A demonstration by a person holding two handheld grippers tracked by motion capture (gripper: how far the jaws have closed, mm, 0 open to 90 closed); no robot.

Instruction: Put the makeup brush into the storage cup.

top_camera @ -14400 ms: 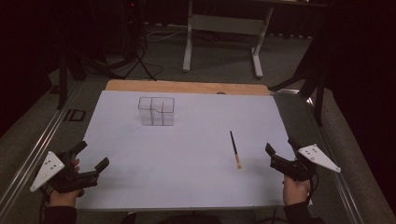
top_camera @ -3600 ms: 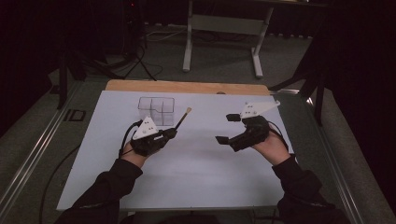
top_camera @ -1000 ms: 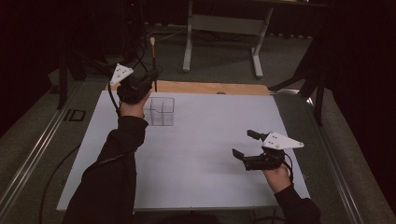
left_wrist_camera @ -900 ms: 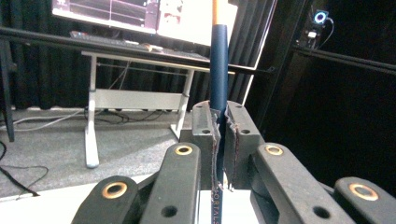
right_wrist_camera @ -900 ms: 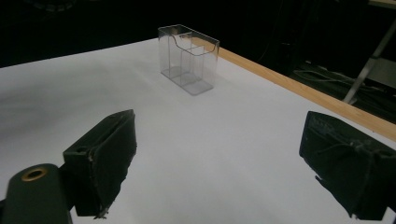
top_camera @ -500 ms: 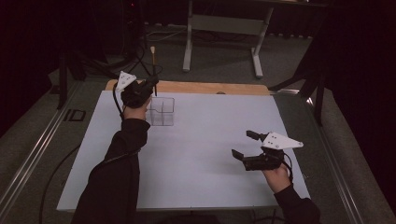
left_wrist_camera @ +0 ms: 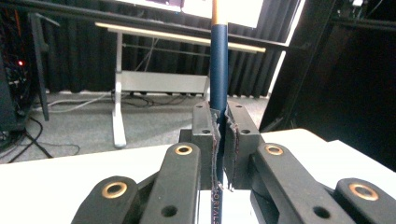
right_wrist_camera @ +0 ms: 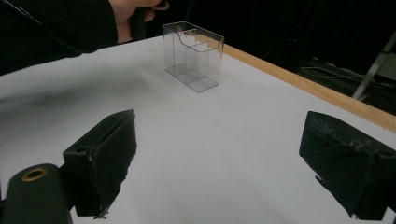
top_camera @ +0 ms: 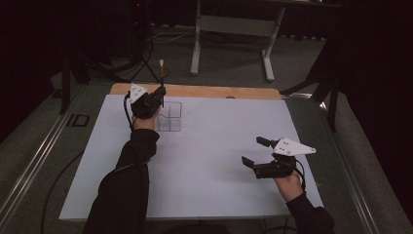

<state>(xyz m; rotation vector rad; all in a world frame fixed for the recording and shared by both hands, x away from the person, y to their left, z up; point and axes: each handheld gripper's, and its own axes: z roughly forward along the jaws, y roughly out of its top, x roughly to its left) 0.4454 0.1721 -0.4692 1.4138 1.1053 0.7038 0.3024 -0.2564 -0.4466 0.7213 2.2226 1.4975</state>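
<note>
- Left gripper (top_camera: 157, 96) is clamping a paintbrush (top_camera: 161, 78) upright, jaws closed tight on the dark handle; in the left gripper view the shaft (left_wrist_camera: 218, 70) is running straight up between the pads.
- Brush is sitting just above the clear plastic holder (top_camera: 169, 116) at the far left of the white table (top_camera: 219, 161), bristle end pointing up, lower end aimed at the holder's compartments.
- Risk: the lower tip is hidden behind the gripper, so it could be catching a rim or divider instead of dropping into a slot. Cause: slight tilt or offset.
- Risk: the holder looks light and isn't braced; a side push from the brush could be sliding or tipping it.
- Risk: letting go too high could be leaving the brush leaning or toppling out.
- Left arm is stretching forward across the table, sleeve extended, hand level with the holder top.
- Right gripper (top_camera: 258, 156) is resting low near the table's right front, jaws wide apart, holding nothing, pointing toward the holder (right_wrist_camera: 193, 56).
</note>
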